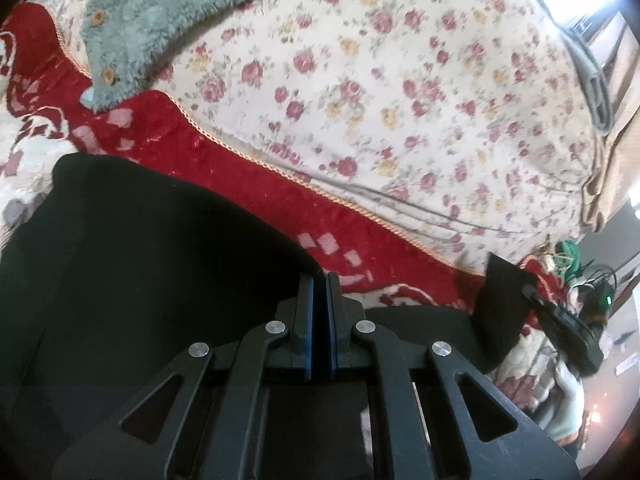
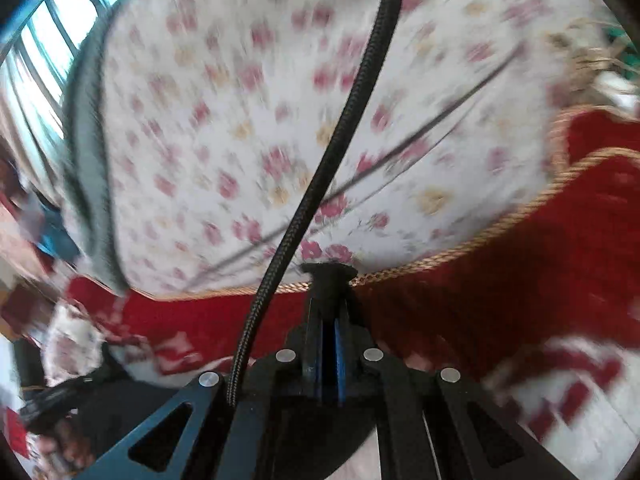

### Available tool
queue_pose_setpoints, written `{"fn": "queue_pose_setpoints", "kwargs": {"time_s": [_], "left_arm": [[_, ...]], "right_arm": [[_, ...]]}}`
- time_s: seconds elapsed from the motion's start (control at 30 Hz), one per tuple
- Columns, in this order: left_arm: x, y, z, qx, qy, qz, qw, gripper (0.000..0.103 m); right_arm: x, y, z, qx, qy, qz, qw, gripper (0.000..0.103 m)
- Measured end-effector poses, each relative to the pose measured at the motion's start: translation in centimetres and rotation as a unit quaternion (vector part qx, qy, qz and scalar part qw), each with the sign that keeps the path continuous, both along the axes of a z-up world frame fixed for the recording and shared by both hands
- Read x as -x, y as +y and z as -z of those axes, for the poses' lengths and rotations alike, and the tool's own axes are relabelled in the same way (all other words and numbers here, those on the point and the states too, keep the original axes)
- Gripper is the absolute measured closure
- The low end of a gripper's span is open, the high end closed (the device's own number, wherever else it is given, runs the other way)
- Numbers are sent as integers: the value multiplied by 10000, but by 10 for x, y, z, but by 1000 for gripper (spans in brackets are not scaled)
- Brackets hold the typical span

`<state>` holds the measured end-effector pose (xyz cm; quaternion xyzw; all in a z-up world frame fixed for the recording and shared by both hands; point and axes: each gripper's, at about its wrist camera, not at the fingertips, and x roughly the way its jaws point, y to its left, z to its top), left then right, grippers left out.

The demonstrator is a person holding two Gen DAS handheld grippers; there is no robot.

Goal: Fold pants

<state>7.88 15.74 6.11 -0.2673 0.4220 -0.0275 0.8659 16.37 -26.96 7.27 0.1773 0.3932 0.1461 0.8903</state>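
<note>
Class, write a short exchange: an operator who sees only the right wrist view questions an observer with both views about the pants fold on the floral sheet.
Operator: My right tool is shut on a scrap of black cloth. Where is the rest?
Observer: The black pants spread wide beside the left tool, over the red blanket.
Operator: Is anything else lying on the floral sheet?
Observer: Yes, a green fleece garment with wooden buttons lies on it, and its lower end reaches onto the red blanket.
</note>
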Motion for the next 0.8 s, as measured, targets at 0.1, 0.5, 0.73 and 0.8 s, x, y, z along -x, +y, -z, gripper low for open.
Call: {"fn": "queue_pose_setpoints", "kwargs": {"time_s": [0.1,0.5,0.73,0.8], "left_arm": [[20,2,-11,124,-87,-7,9999,98],[107,-2,-53,-429,-689,266,9963,99],[83,-9,-31,3,-297,411,9987,97],[69,-13,-21,30,-115,420,9990,67]], "right_arm": [[36,-20,-20,-388,-195,81,9990,99],[186,-63,-50,-972,-577,85,9936,99],[212,-67,-21,-1230,-451,58,9914,99],[217,-70,-12,-1371,-441,93,9895,99]]}}
